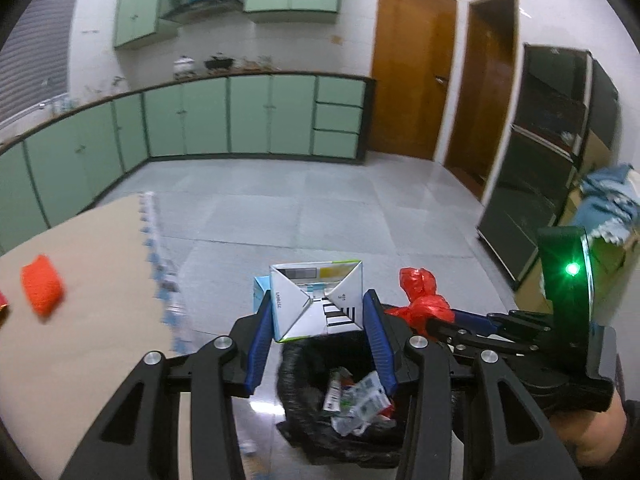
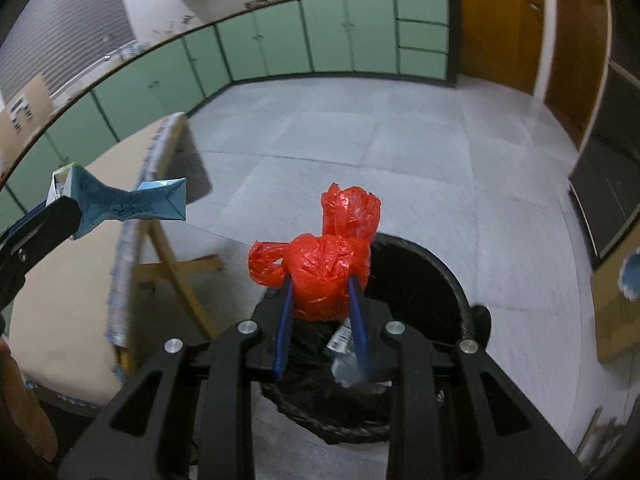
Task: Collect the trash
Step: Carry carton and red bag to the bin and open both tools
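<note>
Red bag: a knotted red plastic bag (image 2: 324, 264) sits clenched between the blue pads of the right gripper (image 2: 320, 292), held in the air at the near-left rim of the bin.
Carton: a flattened blue-and-white carton (image 1: 316, 300) is pinched at its sides by the left gripper (image 1: 318, 312), its long axis running away from the wrist camera; in the right wrist view it looks crushed at the waist.
Bin: a black-lined trash bin (image 2: 448, 276) stands on the grey tiled floor (image 1: 320, 208), already holding crumpled wrappers (image 1: 356, 400).
Key relation: both pieces hang above or at the bin's mouth; the carton looks to lie over its far rim, the red bag over its near-left edge, the opening below and slightly right of it.
Nearer hand: judged from both views, each load is about equally close to the opening; neither is clearly inside.
Hand pose: both grippers tilt downward toward the bin, side by side, the right one just to the right of the left.
Next move, as a judgement: letting go should drop both, though the bag may catch the rim.
Around: a table (image 1: 80, 264) with an orange item (image 1: 42, 290) lies to the left.
</note>
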{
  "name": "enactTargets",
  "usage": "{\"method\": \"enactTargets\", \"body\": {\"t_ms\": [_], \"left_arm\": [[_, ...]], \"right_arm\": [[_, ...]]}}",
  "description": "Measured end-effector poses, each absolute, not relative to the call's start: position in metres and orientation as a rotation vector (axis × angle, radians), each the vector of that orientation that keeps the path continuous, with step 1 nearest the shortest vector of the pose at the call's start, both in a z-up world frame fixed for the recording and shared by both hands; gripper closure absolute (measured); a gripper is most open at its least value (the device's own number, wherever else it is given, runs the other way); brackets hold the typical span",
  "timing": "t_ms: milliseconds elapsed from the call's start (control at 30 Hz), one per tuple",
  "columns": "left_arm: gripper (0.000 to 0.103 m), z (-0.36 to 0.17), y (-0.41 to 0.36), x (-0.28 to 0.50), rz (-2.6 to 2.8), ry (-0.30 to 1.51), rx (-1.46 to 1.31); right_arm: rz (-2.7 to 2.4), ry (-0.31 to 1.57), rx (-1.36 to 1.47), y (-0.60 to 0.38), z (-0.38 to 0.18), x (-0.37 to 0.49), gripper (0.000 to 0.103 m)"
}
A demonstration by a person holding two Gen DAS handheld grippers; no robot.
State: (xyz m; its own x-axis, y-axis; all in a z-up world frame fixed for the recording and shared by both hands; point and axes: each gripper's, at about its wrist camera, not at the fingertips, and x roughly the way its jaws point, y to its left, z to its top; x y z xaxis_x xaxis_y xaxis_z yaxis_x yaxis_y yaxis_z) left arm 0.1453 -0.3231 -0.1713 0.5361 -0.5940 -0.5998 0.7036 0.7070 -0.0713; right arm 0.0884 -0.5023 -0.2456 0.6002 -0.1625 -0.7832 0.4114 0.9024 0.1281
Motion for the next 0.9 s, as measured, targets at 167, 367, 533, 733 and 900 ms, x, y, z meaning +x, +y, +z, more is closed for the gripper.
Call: {"method": "enactTargets", "body": {"t_ms": [167, 367, 533, 733, 900], "left_arm": [[0.059, -0.191, -0.354, 0.142, -0.829, 0.665, 0.219], [0.059, -0.214, -0.374, 0.144, -0.847, 0.707, 0.252], [0.058, -0.234, -0.385, 0.15, -0.846, 0.757, 0.263], [0.057, -0.253, -0.39, 0.156, -0.835, 0.796, 0.28], [0.053, -0.252, -0.39, 0.155, -0.833, 0.794, 0.28]], "right_arm": [[-0.373, 0.887, 0.336, -0.522, -0.264, 0.08, 0.078], [-0.404, 0.9, 0.36, -0.54, -0.276, 0.076, 0.075], [-0.418, 0.92, 0.368, -0.548, -0.285, 0.075, 0.068], [-0.43, 0.931, 0.368, -0.552, -0.289, 0.073, 0.066], [-0.432, 0.935, 0.372, -0.555, -0.29, 0.073, 0.066]]}}
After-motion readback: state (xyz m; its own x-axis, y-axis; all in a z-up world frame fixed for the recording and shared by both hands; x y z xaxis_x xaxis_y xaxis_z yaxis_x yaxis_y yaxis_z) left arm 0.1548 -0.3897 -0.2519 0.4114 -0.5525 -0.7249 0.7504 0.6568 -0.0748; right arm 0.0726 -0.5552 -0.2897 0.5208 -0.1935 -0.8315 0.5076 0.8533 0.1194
